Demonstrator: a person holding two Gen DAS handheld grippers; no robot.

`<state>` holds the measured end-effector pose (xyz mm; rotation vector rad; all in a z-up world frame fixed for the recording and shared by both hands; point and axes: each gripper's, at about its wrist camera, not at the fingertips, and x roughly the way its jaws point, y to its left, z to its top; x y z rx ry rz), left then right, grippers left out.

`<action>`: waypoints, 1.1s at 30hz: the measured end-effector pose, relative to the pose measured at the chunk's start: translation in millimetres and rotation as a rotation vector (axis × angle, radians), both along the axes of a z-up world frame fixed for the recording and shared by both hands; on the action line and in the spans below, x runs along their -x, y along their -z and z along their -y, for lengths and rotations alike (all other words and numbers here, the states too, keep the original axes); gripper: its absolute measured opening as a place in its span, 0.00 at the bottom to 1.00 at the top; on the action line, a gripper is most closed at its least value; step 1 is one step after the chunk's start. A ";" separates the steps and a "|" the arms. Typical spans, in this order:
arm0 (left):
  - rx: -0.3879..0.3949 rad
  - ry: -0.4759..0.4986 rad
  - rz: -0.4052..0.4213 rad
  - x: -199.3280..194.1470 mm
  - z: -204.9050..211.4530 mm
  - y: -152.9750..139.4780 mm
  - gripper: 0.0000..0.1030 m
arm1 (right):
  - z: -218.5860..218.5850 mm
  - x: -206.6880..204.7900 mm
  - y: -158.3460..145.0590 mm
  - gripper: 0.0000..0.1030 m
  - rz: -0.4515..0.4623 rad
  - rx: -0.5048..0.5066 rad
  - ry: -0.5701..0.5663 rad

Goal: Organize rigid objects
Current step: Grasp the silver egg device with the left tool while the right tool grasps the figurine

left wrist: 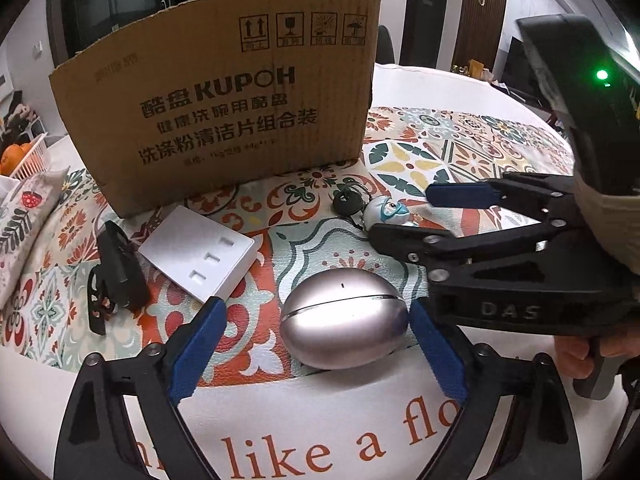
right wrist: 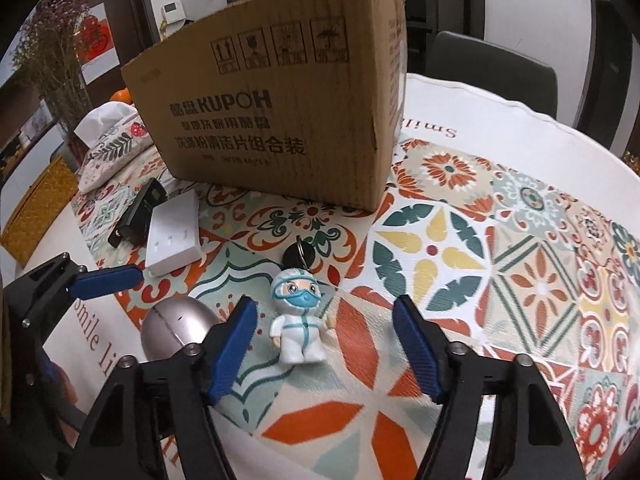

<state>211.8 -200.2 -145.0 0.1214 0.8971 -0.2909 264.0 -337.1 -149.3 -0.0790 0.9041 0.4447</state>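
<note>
A silver egg-shaped case (left wrist: 344,318) lies on the patterned tablecloth between the open jaws of my left gripper (left wrist: 316,320); it also shows in the right wrist view (right wrist: 176,330). A small medic figurine keychain (right wrist: 300,320) with a black key (right wrist: 299,256) lies between the open jaws of my right gripper (right wrist: 324,328), closer to the left finger. The figurine (left wrist: 386,210) shows in the left wrist view beside my right gripper (left wrist: 404,216). A white flat box (left wrist: 198,256) and a black clip-like object (left wrist: 116,272) lie left of the case.
A brown cardboard box (left wrist: 224,108) stands upright behind the objects; it also shows in the right wrist view (right wrist: 280,112). A patterned pillow (right wrist: 112,152) and a white basket with oranges (left wrist: 20,156) sit at the far left. A dark chair (right wrist: 492,68) stands behind the table.
</note>
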 end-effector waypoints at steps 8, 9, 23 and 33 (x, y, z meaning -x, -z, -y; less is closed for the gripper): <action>0.039 0.001 -0.024 -3.3 -8.4 4.4 0.63 | -10.5 -5.7 5.7 0.45 -0.006 0.013 -0.016; 0.036 0.004 -0.023 -3.2 -8.7 4.3 0.63 | -11.6 -5.5 5.6 0.40 -0.005 0.014 -0.021; 0.019 -0.015 0.032 7.9 -27.7 -12.9 0.62 | -15.6 10.6 1.1 0.33 -0.011 0.008 0.019; 0.054 -0.032 0.077 12.8 -43.6 -29.3 0.62 | -21.1 25.4 -16.3 0.33 0.008 -0.028 0.083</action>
